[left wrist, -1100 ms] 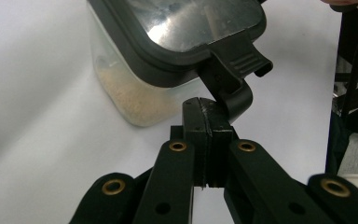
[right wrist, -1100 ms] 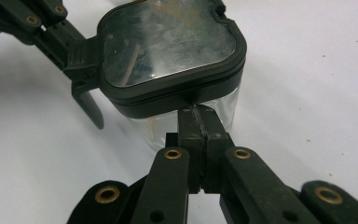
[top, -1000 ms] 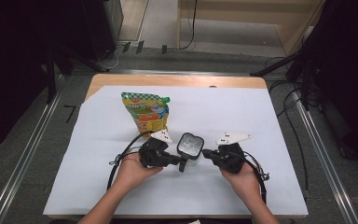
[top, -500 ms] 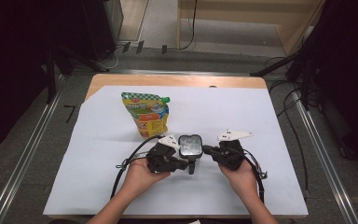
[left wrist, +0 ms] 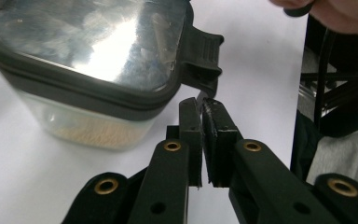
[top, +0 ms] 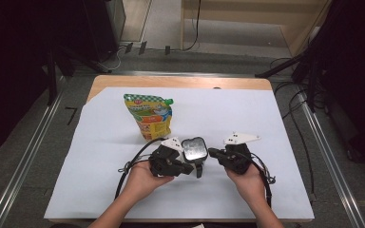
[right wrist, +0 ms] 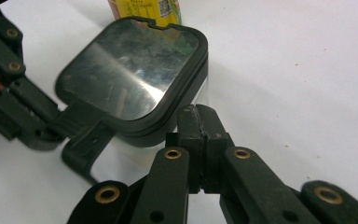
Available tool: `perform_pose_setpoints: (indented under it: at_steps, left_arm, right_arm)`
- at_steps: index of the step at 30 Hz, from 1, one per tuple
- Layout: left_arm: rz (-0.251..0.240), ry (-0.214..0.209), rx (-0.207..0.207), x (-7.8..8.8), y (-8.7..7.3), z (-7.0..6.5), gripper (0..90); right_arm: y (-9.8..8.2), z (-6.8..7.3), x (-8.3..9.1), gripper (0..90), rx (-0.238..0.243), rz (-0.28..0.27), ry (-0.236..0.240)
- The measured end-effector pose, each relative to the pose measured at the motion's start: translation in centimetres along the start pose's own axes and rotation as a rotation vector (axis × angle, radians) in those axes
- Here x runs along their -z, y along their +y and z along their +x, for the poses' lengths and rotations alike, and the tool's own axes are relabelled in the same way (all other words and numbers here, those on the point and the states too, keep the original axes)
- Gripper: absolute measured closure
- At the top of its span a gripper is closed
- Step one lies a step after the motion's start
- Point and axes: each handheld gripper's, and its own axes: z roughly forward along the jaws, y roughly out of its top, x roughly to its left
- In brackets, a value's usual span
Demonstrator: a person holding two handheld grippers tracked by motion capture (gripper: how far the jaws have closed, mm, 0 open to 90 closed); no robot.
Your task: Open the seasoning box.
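Note:
A small clear container (top: 193,148) with a shiny lid in a black rim (right wrist: 130,79) stands on the white sheet between my two grippers. My left gripper (top: 196,169) is at its near side. In the left gripper view its jaws (left wrist: 203,106) pinch the lower edge of the black lid latch (left wrist: 200,56) and have just eased open a sliver. My right gripper (top: 212,152) touches the container's right side. Its jaws (right wrist: 198,116) are shut with nothing between them, their tips against the lid rim. A yellow-green spouted pouch (top: 149,115) stands behind the container.
A white sheet (top: 275,123) covers most of the wooden table (top: 180,81). Black cables (top: 128,166) loop from both grippers across the near part of the sheet. Metal rails (top: 24,161) run along both sides of the table.
My left hand has shifted right and a little nearer, bringing its jaws from the container's left side round to the front latch. The right hand and the container have stayed put.

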Motion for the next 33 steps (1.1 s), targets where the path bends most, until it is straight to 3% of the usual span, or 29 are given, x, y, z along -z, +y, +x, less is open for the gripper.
perform_pose_setpoints:
  at_steps: [5, 8, 13, 18, 23, 33]
  left_arm:
    - [0.002, -0.005, 0.012, 1.2, 0.0, 0.4, 83.6]
    - [0.006, 0.011, -0.012, 1.9, 0.1, 0.4, 80.0]
    - [-0.007, 0.014, 0.008, 3.1, 0.0, 0.9, 68.7]
    - [-0.017, 0.035, 0.005, 3.7, -0.3, 1.5, 54.5]
    - [-0.020, 0.056, -0.027, 3.7, -0.8, 1.9, 44.2]
    - [-0.043, 0.049, -0.010, 4.2, -1.0, 3.0, 41.6]
  right_arm:
    - [0.2, 0.5, 1.5, 90.0, -0.027, -0.005, 0.011]
    - [0.2, 1.1, 2.5, 90.0, -0.007, -0.002, 0.010]
    - [-0.8, 2.4, 3.3, 90.0, 0.012, 0.008, 0.030]
    - [-1.4, 3.6, 2.8, 90.0, 0.023, 0.042, 0.057]
    - [-1.2, 4.5, 2.3, 90.0, 0.067, 0.056, 0.075]
    - [-1.3, 5.7, 0.7, 90.0, 0.079, 0.069, 0.120]
